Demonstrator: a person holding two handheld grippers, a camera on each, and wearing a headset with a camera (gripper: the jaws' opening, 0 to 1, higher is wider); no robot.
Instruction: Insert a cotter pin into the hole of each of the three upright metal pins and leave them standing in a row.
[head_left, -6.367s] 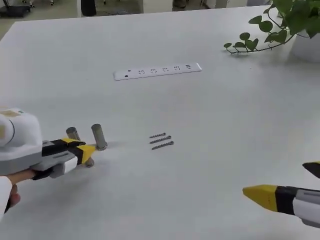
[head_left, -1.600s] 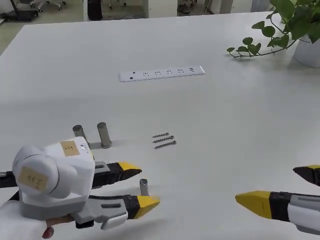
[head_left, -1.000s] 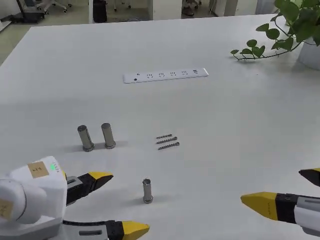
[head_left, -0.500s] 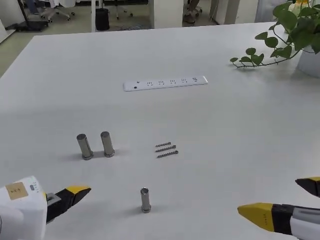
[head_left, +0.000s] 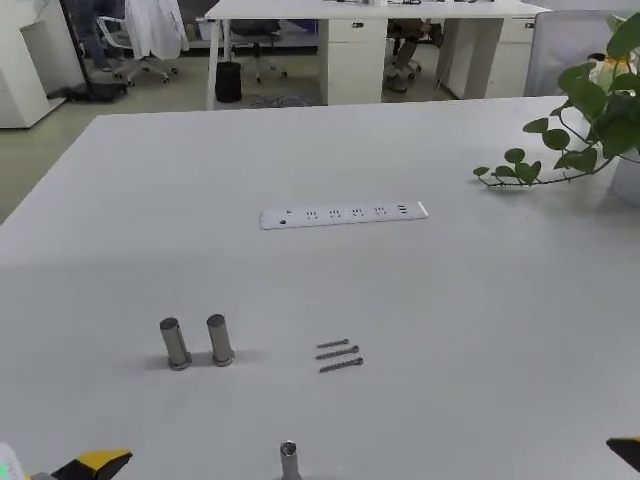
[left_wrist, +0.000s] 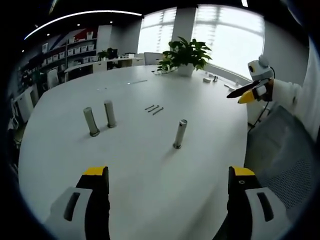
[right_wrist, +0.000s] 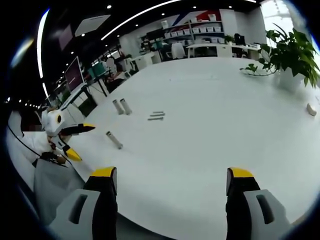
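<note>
We count nothing finished yet: the three cotter pins (head_left: 340, 356) lie loose, side by side on the white table (head_left: 480, 300), none of them in a hole. Two metal pins (head_left: 219, 340) stand close together to their left, and the third metal pin (head_left: 289, 461) stands apart, nearer to us and out of line with that pair. The left gripper (left_wrist: 168, 172) has its jaws spread wide with nothing between them; the right gripper (right_wrist: 171, 172) is likewise wide and empty. The cross-holes are too small for us to make out. All three insertions, and lining up the row, are left to do.
</note>
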